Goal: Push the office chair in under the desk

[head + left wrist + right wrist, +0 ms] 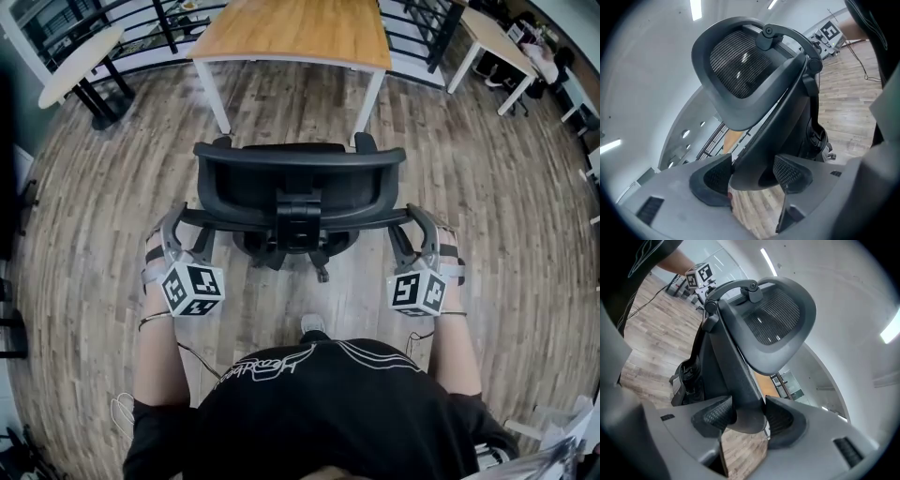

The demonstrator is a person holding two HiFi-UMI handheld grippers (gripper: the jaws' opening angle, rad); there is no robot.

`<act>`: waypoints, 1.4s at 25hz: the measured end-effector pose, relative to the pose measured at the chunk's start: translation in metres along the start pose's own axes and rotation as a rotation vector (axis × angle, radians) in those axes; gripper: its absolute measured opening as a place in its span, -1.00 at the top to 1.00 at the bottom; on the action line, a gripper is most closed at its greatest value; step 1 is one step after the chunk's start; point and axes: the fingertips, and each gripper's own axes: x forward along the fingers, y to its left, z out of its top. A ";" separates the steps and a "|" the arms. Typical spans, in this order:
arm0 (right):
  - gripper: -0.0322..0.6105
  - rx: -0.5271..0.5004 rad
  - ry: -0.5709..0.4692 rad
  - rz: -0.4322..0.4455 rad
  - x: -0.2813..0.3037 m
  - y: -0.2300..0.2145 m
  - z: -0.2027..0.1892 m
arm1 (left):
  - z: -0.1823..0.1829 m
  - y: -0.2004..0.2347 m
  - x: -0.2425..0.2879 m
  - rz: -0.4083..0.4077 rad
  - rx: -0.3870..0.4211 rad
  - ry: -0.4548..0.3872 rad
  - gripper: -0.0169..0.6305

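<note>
The office chair (300, 173) stands on the wood-plank floor (487, 187) with its back toward the person, whose shoe (313, 324) shows just behind its base. Beyond the chair is the desk (291, 33), with a wooden top and white legs. The chair's front reaches about to the line of the two near legs, and its seat and back stand out on the open floor. The left claw (187, 225) is clenched on the left end of the chair's back bar (300, 217). In its own view the two textured pads press that dark bar from both sides. The right claw (412, 225) grips the bar's right end the same way, and the mesh headrest (776, 322) rises above it.
</note>
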 end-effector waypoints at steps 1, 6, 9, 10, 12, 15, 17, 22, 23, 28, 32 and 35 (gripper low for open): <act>0.14 0.000 -0.002 0.000 0.009 -0.005 -0.001 | 0.003 0.004 0.008 0.001 -0.002 0.002 0.11; 0.14 -0.004 -0.006 0.013 0.058 -0.045 0.000 | 0.026 0.031 0.051 -0.016 -0.012 0.027 0.11; 0.13 0.002 -0.012 0.005 0.073 -0.048 -0.002 | 0.027 0.033 0.065 -0.020 -0.016 0.029 0.10; 0.13 0.003 -0.016 0.001 0.076 -0.047 -0.003 | 0.026 0.031 0.067 -0.019 -0.018 0.030 0.11; 0.13 0.003 -0.022 -0.003 0.079 -0.044 -0.005 | 0.023 0.028 0.069 -0.018 -0.021 0.033 0.11; 0.13 0.001 -0.034 -0.007 0.082 -0.043 -0.005 | 0.021 0.027 0.071 -0.013 -0.023 0.035 0.11; 0.13 -0.002 -0.042 -0.011 0.085 -0.042 -0.005 | 0.020 0.027 0.073 -0.003 -0.028 0.032 0.11; 0.13 -0.005 -0.051 -0.015 0.101 -0.036 -0.012 | 0.015 0.021 0.090 0.013 -0.039 0.026 0.10; 0.13 -0.006 -0.052 -0.016 0.103 -0.035 -0.014 | 0.014 0.020 0.093 0.013 -0.039 0.026 0.11; 0.13 -0.003 -0.056 -0.024 0.121 -0.022 -0.023 | 0.006 0.010 0.115 0.005 -0.032 0.031 0.11; 0.13 0.005 -0.041 -0.013 0.153 -0.058 0.004 | 0.018 0.059 0.146 -0.019 -0.032 0.044 0.11; 0.13 0.014 -0.019 -0.005 0.167 -0.071 0.019 | 0.020 0.083 0.161 -0.040 -0.025 0.044 0.10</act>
